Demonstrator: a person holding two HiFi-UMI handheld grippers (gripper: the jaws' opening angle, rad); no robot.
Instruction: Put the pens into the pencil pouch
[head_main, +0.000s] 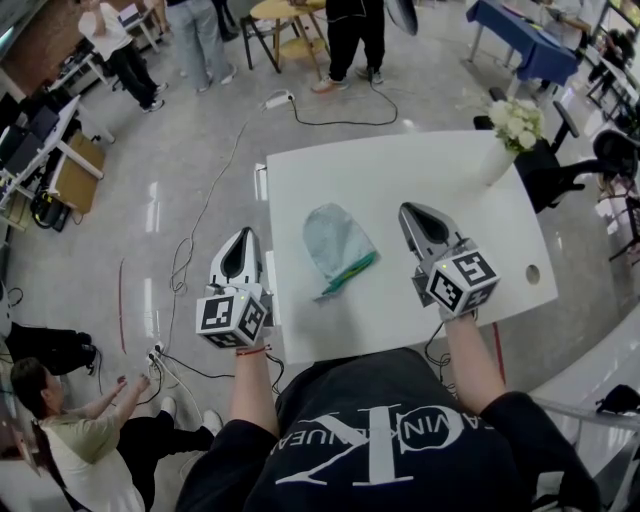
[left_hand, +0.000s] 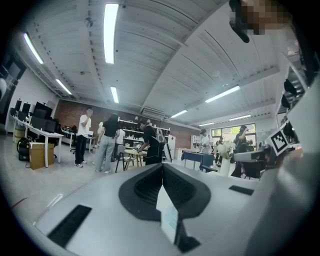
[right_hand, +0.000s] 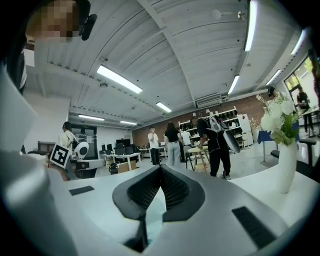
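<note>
A pale blue-grey pencil pouch (head_main: 334, 238) lies flat in the middle of the white table (head_main: 420, 170). Green and teal pens (head_main: 350, 272) lie slanted at its near right edge, touching it; whether their ends are inside I cannot tell. My left gripper (head_main: 243, 237) hangs just off the table's left edge, left of the pouch, shut and empty. My right gripper (head_main: 412, 211) is over the table to the right of the pouch, also shut with nothing in it. Both point level, so the left gripper (left_hand: 162, 168) and the right gripper (right_hand: 160, 170) look out across the room, and neither view shows the pouch clearly.
A white vase of white flowers (head_main: 508, 132) stands at the table's far right corner, also seen as the vase (right_hand: 285, 170). A cable hole (head_main: 532, 272) sits near the right edge. Cables (head_main: 190, 250) run over the floor on the left, where a person (head_main: 70, 420) crouches. Several people stand beyond.
</note>
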